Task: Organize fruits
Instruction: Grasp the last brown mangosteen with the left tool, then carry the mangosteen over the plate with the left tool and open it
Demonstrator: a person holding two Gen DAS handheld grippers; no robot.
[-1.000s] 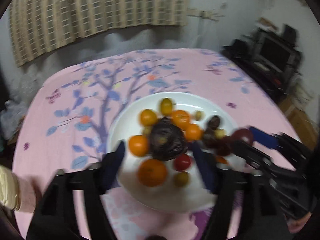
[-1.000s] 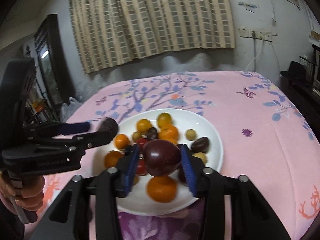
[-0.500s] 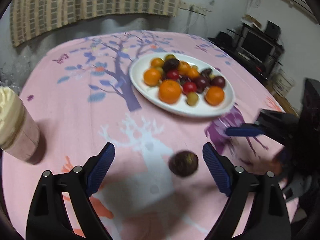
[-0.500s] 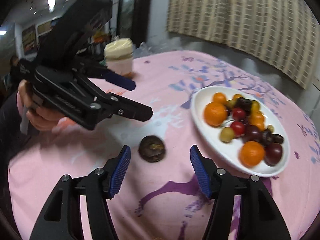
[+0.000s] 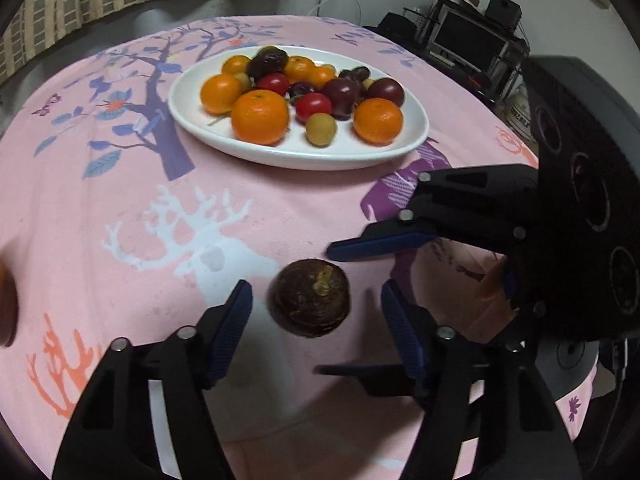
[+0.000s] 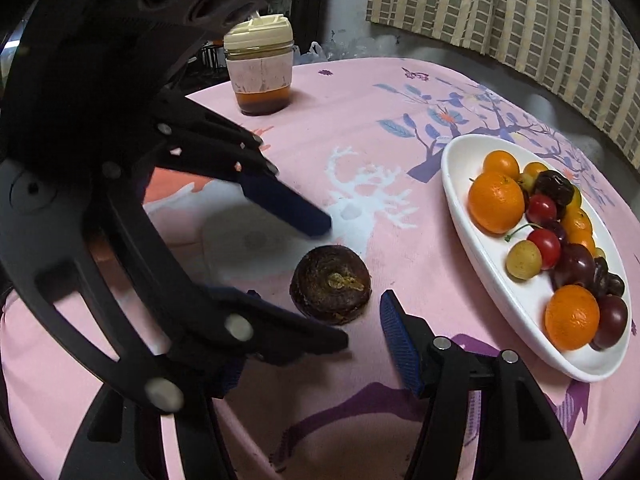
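No text can be read: the jar point(image 6: 260, 70) bears a blank pale label, and the tablecloth point(image 5: 120, 220) only pictures.

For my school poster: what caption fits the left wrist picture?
Left tool closing around a dark wrinkled fruit on the pink tablecloth, near the white fruit plate.

lidded jar point(image 6: 260, 68), striped curtain point(image 6: 520, 12), television point(image 5: 468, 42)

The pink tablecloth point(image 5: 280, 208) bears a white plate point(image 5: 416, 120), dark fruit point(image 5: 311, 303) and jar point(image 6: 260, 76).
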